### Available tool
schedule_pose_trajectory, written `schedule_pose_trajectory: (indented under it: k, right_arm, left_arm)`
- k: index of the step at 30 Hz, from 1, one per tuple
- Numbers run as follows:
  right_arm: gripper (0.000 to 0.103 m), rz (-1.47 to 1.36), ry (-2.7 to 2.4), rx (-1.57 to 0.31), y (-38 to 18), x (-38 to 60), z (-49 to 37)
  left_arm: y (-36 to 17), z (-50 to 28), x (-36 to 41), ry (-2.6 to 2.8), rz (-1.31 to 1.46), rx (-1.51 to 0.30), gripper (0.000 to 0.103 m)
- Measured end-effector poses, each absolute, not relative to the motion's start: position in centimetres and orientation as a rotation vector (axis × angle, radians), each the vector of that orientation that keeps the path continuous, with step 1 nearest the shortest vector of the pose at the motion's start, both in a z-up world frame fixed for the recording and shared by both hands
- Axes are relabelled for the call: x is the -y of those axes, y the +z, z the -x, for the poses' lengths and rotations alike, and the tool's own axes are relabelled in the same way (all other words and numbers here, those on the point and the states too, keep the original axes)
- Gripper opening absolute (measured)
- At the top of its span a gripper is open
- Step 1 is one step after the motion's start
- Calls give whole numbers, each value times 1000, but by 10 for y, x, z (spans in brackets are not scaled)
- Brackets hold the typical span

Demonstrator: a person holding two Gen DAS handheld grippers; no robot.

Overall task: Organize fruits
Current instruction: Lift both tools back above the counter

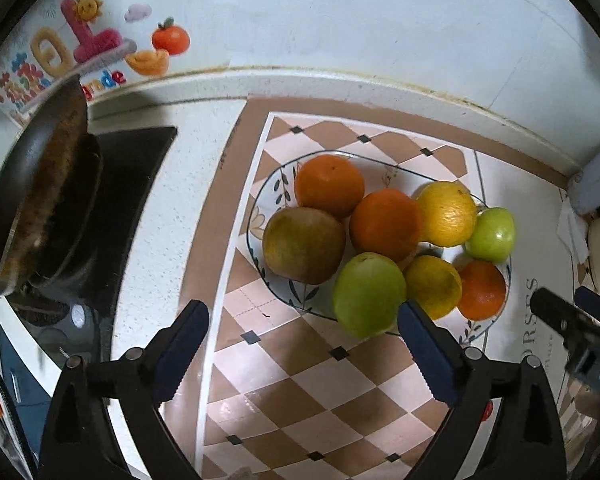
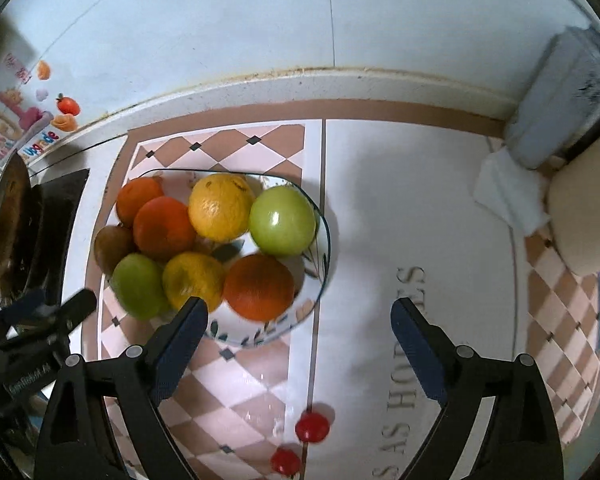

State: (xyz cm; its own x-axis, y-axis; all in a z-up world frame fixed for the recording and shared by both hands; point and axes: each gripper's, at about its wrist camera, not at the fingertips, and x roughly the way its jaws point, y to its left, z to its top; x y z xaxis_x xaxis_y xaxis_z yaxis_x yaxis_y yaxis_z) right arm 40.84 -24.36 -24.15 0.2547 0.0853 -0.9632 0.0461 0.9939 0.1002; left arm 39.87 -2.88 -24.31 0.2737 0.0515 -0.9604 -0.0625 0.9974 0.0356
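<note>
Left wrist view shows the left hand-held gripper [image 1: 304, 320] spread wide and empty, hovering just short of the glass plate [image 1: 256, 216] that carries the fruit. Directly ahead of its right finger sits a green apple [image 1: 368, 294] at the plate's near rim; ahead and slightly left lies a brownish-green fruit [image 1: 304, 244], with two oranges [image 1: 386, 224] beyond it and a yellow citrus [image 1: 446, 214] further right. The right hand-held gripper [image 2: 300, 312] is likewise wide and holds nothing; from its view the plate lies ahead and to its left, an orange [image 2: 259, 287] just beyond its left finger, a second green apple [image 2: 282, 221] further ahead. Two small red fruits [image 2: 312, 427] lie loose on the patterned mat [image 2: 380, 240] on the surface, close beneath this gripper, between its fingers.

All the plate fruit looks firm, round and moderately heavy, so it should bear a fair squeeze, but the glossy apple skin may slip and a sphere will roll if nudged off-centre. Best hold, I judge, is across the widest middle, fingers on opposite sides. The pile is tight, so outer pieces offer clearer access. The small red ones look soft and light, needing a gentle, narrow pinch. The plate looks breakable; knocking it is a risk.
</note>
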Motion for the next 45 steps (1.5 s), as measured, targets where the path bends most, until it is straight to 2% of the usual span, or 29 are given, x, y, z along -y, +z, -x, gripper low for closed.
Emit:
schedule_pose_trajectory:
  k: [25,37,45]
  right_arm:
    - [96,-72,25,-1019,-79,209,-242]
    - [96,-88,17,-922,-29,209,-188]
    - [96,-132,28,-914,-24,215,-182]
  left_arm:
    - [-104,-262,9,-30,-6,-1014,97]
    - [-61,-211,10,-53,-12,-924,97]
    - [-53,-202,15,-71,-19,-910,97]
